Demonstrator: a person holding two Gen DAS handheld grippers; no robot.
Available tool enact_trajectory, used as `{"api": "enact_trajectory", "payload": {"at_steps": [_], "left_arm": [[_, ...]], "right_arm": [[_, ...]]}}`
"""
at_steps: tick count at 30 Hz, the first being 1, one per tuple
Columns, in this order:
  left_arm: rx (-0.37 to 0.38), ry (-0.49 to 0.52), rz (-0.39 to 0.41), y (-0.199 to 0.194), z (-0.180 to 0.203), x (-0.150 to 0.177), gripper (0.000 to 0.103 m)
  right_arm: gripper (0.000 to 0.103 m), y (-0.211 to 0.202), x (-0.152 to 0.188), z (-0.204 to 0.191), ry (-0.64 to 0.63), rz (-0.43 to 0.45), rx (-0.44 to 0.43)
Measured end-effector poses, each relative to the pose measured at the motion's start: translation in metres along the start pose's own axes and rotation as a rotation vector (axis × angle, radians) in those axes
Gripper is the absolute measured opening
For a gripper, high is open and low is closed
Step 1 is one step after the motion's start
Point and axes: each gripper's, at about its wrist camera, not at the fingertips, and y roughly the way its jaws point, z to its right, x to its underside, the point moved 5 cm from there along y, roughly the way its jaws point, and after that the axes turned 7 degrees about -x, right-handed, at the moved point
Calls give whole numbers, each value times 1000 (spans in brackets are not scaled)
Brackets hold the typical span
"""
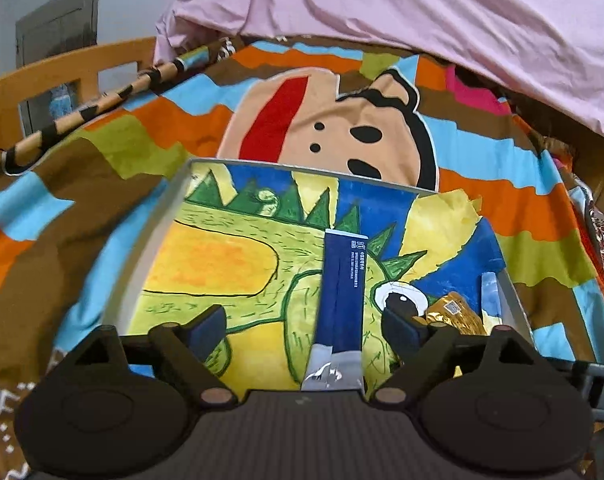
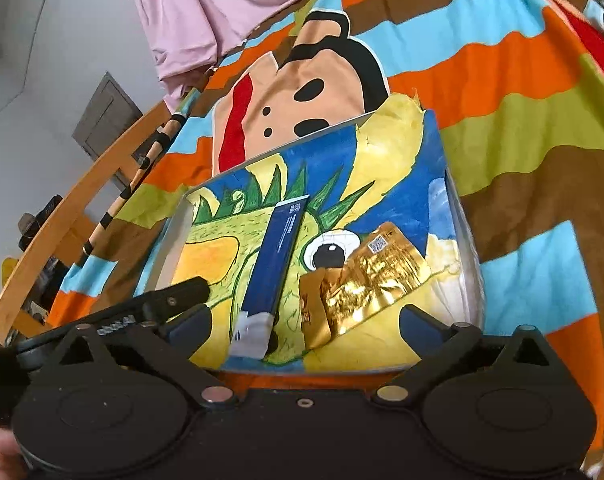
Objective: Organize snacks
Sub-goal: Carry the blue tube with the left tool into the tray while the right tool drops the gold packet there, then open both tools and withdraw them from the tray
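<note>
Snacks are in the tray (image 2: 170, 240) now, both of them! It's a shallow tray with a painted dinosaur lining, sitting on a bed under a striped cartoon blanket (image 2: 522, 128). Blue bar (image 1: 342, 280) lies lengthwise down the middle, silver end nearest us. Gold pack (image 2: 366, 276) rests just beside it toward the tray's right side, one corner close to the bar's lower half, though whether they touch I cannot tell.

Left gripper (image 1: 306, 330) hovers over the bar's near end with jaws spread wide, pads clear on either side, nothing grasped. Right gripper (image 2: 306, 326) is released too, jaws gaping over the gold pack's near edge without pressing it; the tip of the other tool pokes in at its left.

By my reckoning, these two items are placed and let go. No other loose snacks show on the blanket in either view, so what is left may be only tidying the pair square, or fetching more from out of sight.
</note>
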Motion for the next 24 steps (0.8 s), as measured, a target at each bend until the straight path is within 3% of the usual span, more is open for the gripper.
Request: {"api": "enact_trajectory", "payload": {"at_steps": [8,16,24], "left_arm": [[2,-41,44,-43,-15,14,97],[-8,-52,118,-95,-36,26,100],[-23,-60,190,-148,-66,54,102]], "right_arm": [[102,-31,14,-16,-71,63,36],[102,-70,29,-50,-201,198,58],[102,-112,58,-81,-253,322,78]]}}
